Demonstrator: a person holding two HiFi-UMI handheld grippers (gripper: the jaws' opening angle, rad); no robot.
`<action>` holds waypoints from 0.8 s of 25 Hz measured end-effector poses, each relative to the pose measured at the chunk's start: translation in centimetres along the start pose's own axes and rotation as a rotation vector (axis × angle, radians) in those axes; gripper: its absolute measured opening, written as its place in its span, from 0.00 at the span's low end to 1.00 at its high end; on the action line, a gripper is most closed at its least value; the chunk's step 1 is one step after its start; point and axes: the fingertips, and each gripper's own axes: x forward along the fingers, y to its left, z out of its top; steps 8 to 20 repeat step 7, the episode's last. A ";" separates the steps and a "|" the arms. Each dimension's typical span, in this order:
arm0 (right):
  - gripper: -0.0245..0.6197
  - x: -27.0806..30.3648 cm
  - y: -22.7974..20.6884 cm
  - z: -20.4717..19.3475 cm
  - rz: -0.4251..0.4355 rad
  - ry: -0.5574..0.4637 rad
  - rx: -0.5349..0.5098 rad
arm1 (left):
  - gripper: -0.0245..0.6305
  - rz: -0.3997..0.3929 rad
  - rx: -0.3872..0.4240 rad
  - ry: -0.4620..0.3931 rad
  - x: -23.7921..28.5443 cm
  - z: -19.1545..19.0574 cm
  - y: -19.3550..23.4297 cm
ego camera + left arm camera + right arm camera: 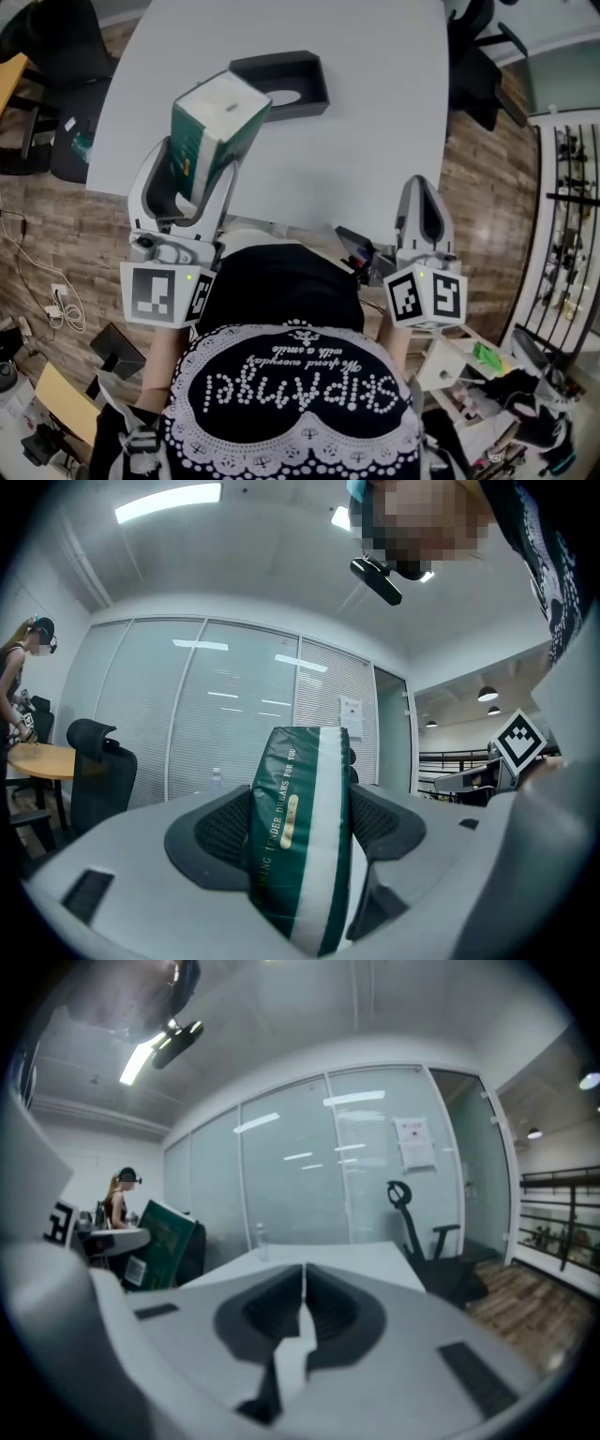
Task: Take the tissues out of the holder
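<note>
Green-and-white tissue pack [217,122] in left tool [192,178]

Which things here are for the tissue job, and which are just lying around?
For the job: green tissue pack squeezed in the left tongs; black holder on the table; right tongs, shut and empty.

Just lying about: office chair, floor cables, water bottle.

Bright even light from ceiling strip [169,501]; soft shadows; fisheye bending, dark corners; right tongs [302,1309] blurred.
</note>
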 end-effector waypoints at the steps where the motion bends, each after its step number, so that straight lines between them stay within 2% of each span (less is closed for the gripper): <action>1: 0.09 0.0 -0.1 -0.1 -0.001 0.001 0.001 | 0.56 0.005 -0.007 0.002 -0.1 -0.2 0.1; 20: 0.09 0.0 -0.3 -0.4 -0.007 0.002 0.004 | 0.56 -0.013 0.016 0.009 0.3 0.2 -0.1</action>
